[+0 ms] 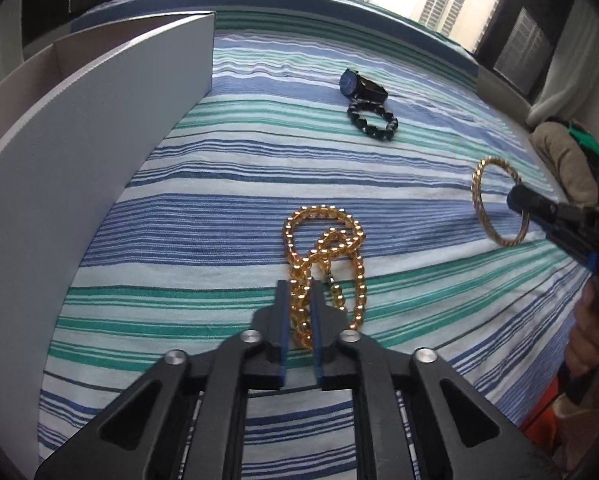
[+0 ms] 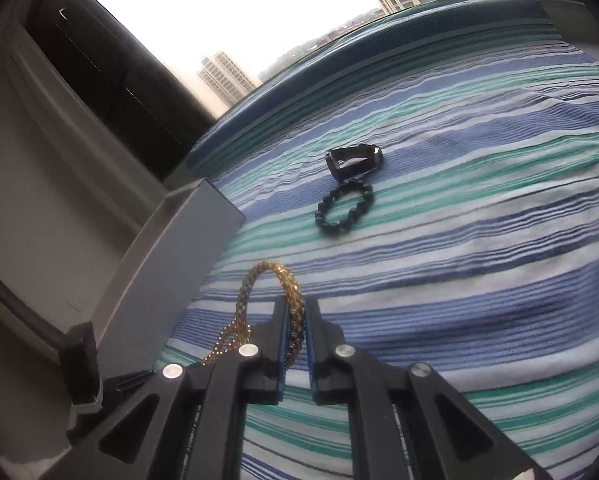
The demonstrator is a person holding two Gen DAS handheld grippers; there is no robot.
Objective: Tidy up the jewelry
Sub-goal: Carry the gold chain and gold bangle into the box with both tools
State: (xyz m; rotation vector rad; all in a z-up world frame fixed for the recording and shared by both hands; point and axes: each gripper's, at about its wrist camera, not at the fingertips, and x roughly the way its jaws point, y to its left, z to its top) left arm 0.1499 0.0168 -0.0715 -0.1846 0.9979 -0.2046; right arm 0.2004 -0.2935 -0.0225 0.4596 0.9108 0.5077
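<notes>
My left gripper point(image 1: 299, 286) is shut on a gold bead necklace point(image 1: 323, 248) that lies coiled on the striped bedsheet point(image 1: 203, 208). My right gripper point(image 2: 297, 304) is shut on a gold chain bracelet point(image 2: 259, 280) and holds it upright; in the left wrist view the bracelet point(image 1: 479, 192) stands at the right, pinched by the right gripper point(image 1: 515, 196). A black watch point(image 1: 361, 86) and a black bead bracelet point(image 1: 373, 120) lie farther back; the watch point(image 2: 353, 160) and the bracelet point(image 2: 345, 208) also show in the right wrist view.
A grey open box point(image 1: 99, 120) stands at the left on the bed; its wall point(image 2: 171, 256) shows left of my right gripper. A beige pillow point(image 1: 563, 156) lies at the right edge. A window with towers is behind the bed.
</notes>
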